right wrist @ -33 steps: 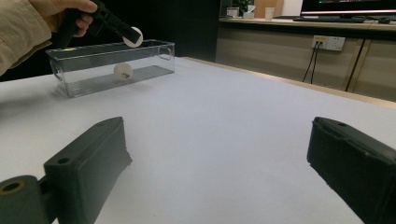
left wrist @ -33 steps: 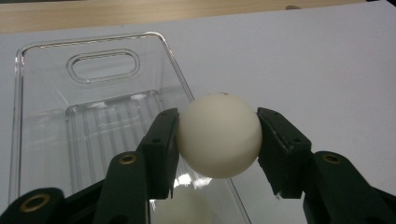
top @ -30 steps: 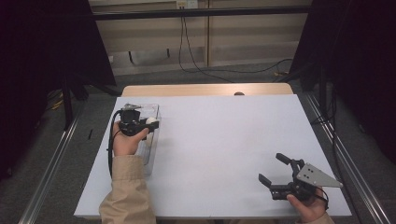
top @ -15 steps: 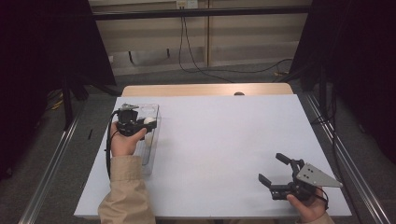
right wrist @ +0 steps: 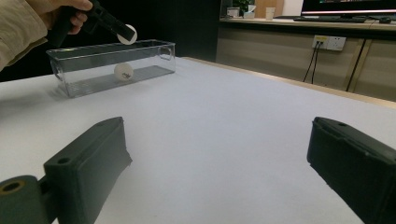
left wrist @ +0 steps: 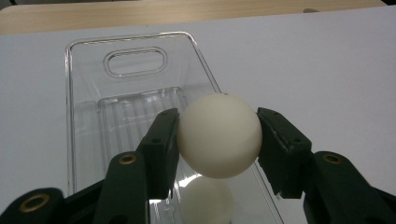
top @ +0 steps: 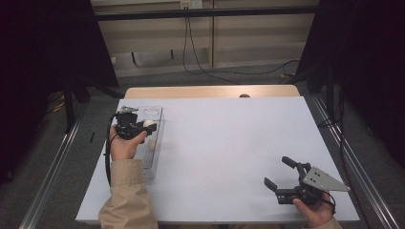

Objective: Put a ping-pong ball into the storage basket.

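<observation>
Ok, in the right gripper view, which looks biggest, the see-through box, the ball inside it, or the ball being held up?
1. The clear box looks by far the biggest.
2. The held ball and the ball in the box look about the same size, so I won't rank them. The left gripper partly covers the held one.

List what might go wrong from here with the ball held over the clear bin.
1. The left gripper pinches the smooth white ball only at its sides; it may slip out early.
2. Released from above the clear plastic bin, it could strike the second ball inside and bounce out.
3. The ball hangs near the bin's rim, so a drop might clip the wall and roll across the table.
</observation>
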